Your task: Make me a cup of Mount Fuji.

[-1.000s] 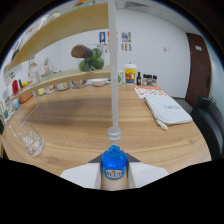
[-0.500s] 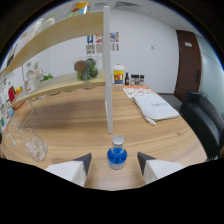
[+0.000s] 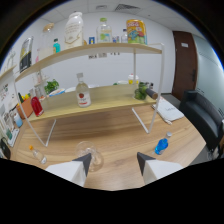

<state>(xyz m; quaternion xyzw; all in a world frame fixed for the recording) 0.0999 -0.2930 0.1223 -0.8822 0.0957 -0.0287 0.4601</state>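
- On the wooden table (image 3: 125, 145), just ahead of the gripper (image 3: 114, 162): a clear glass (image 3: 89, 152), near the left finger. It sits slightly left of the gap, not between the fingers.
- Gripper state: fingers spread wide, nothing held, nothing touching either pad.
- Blue bottle (image 3: 161, 145) lies or leans on the table off to the right of the fingers, well apart from the glass. Cannot tell whether it is capped tight.
- A small bottle with an orange tip (image 3: 37, 155) lies on the table to the left, near the shelf leg.
- Two-tier shelf (image 3: 100, 50) beyond the glass. Lower tier: a clear bottle with a red label (image 3: 82, 91) standing upright, a red container (image 3: 36, 105) at the left end, green plants (image 3: 142, 91) at the right end.
- Top tier: a large white jug (image 3: 73, 30), a clear bottle (image 3: 104, 30) and a yellow packet (image 3: 136, 31), side by side.
- Judgement on stage: drink not started; glass looks empty, ingredients untouched on shelf and table.
- Risk: the glass is off-centre to the fingers. Closing from here would likely push one side only and skid or tip it.
- Risk: clear glass wall is slick and round; a light squeeze may let it slip.
- Risk: shelf legs stand close behind the glass; a forward reach for the bottles could knock it or clip the frame.
- Risk: the blue bottle may roll if the table is bumped.
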